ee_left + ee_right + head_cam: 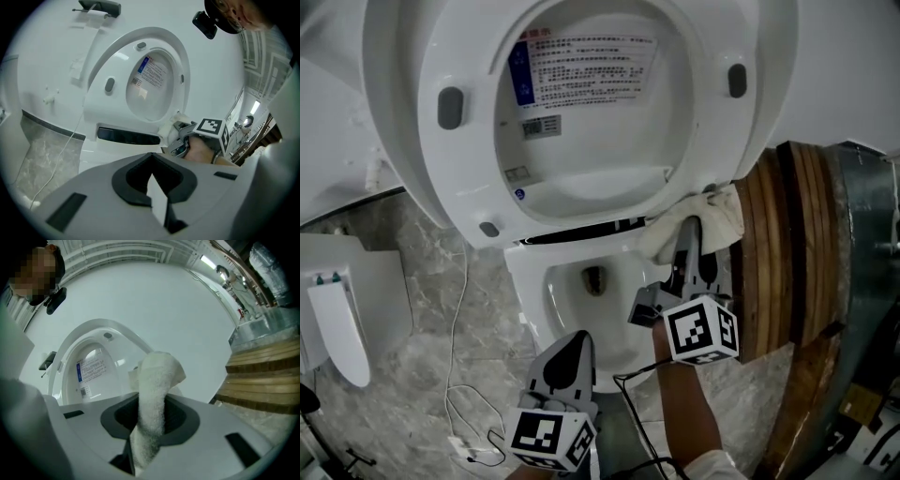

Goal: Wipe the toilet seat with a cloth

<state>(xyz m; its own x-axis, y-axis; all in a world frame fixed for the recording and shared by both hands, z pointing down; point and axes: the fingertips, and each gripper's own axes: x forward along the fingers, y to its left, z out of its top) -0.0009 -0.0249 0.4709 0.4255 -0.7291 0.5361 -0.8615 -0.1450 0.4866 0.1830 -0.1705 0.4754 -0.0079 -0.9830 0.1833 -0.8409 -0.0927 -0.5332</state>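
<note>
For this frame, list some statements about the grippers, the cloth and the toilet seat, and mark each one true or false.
1. The right gripper is shut on a white cloth. True.
2. The left gripper also holds a cloth. False: its jaws are together with nothing between them.
3. The toilet seat lies flat over the bowl. False: the seat is raised, and a printed label shows through its opening.
4. In the head view, the cloth is at the lower right edge of the raised seat. True.
5. A white cable lies on the floor on the right gripper's side of the toilet. False: it runs down the floor on the left gripper's side.
</note>
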